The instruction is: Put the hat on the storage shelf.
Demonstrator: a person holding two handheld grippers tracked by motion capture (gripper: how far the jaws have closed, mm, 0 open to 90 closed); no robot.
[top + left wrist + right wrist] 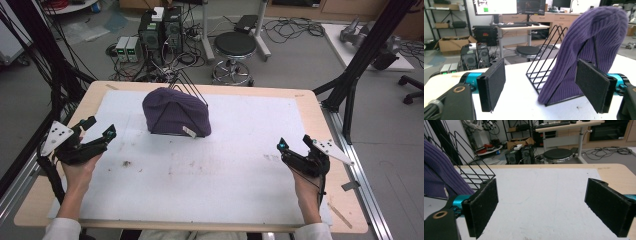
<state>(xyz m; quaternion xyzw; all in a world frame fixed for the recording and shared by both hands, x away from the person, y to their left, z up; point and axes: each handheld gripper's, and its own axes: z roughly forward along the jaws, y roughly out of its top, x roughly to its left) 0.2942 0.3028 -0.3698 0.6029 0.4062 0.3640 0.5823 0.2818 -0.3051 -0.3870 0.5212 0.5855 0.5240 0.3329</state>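
Note:
A purple knit beanie [175,111] is pulled over a black wire rack [186,90] at the back middle of the white mat [225,165]. In the left gripper view the beanie [586,47] hangs over the rack's wires [544,62], some way beyond the jaws. My left gripper [100,129] is held open near the mat's left edge, nothing between its jaws. My right gripper [294,144] is open near the right edge, likewise empty. In the right gripper view the beanie [441,172] and rack [471,167] sit at the far left.
The wooden table [320,120] borders the mat. Beyond the table stand a black stool [234,47], computer boxes [160,30] and floor cables. Black frame posts [360,65] rise at the right and left sides.

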